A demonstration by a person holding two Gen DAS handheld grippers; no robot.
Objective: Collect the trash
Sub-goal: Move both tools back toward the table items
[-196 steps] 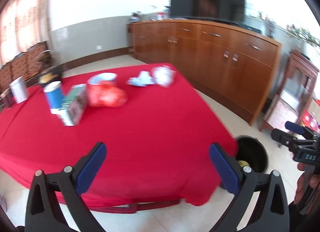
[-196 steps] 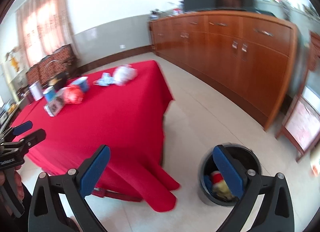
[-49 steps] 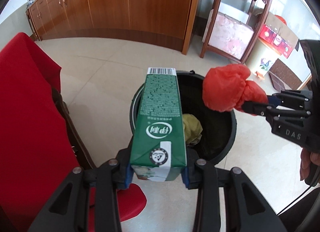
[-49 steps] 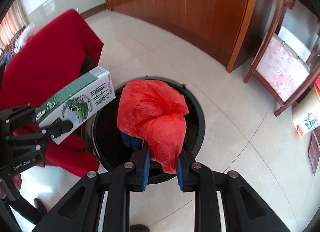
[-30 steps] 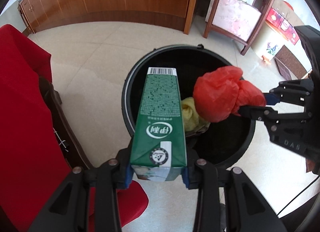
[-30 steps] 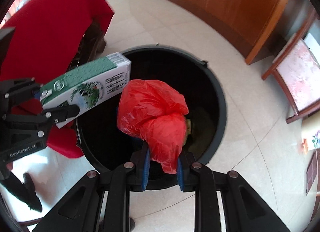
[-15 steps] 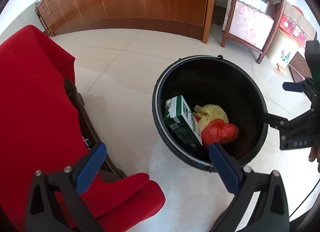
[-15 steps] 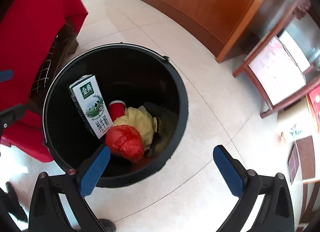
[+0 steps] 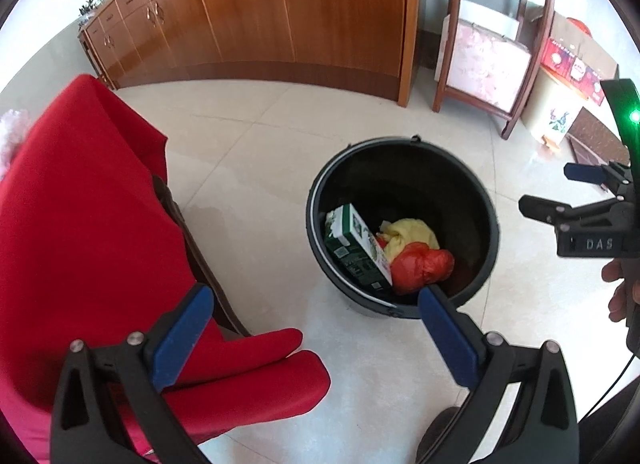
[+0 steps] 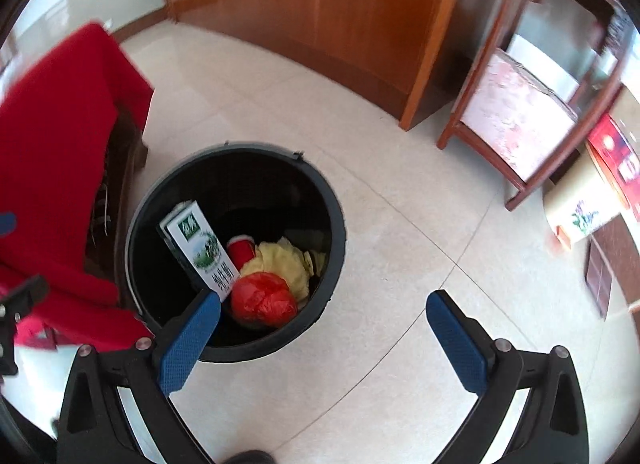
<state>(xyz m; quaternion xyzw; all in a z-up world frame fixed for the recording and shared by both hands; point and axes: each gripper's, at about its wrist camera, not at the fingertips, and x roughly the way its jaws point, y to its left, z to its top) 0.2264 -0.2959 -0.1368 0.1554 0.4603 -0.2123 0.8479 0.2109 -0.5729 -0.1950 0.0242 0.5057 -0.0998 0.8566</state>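
Pale floor tiles (image 9: 256, 168) fill most of both wrist views, with a red tablecloth (image 9: 80, 216) hanging down on the left and wooden cabinets (image 9: 304, 12) along the far wall. Nearest the lens in each view, the jaws stand spread wide with nothing between them: the left gripper (image 9: 312, 334) frames bare floor and the cloth's hem, and the right gripper (image 10: 322, 338) frames the near rim of the bin. The right gripper also shows at the right edge of the left view, jaws apart, in the person's hand (image 9: 622, 288).

Just beyond the blue pads sits the black trash bin (image 10: 338, 232), open-topped on the floor close to the table's corner, probably so that litter from the table has a short way to go. Inside it the green milk carton (image 9: 358, 250) leans against the left wall, propped rather than flat; its long axis runs up the wall and tilts toward the table side, with the white printed face turned toward the right view. Touching its lower end lies the crumpled red plastic bag (image 10: 264, 298), slumped at the near side. Behind the bag are a yellow wad (image 10: 280, 262) and a small red cup (image 10: 242, 250)

Farther right stands a wooden chair (image 10: 516, 112) with a pink seat
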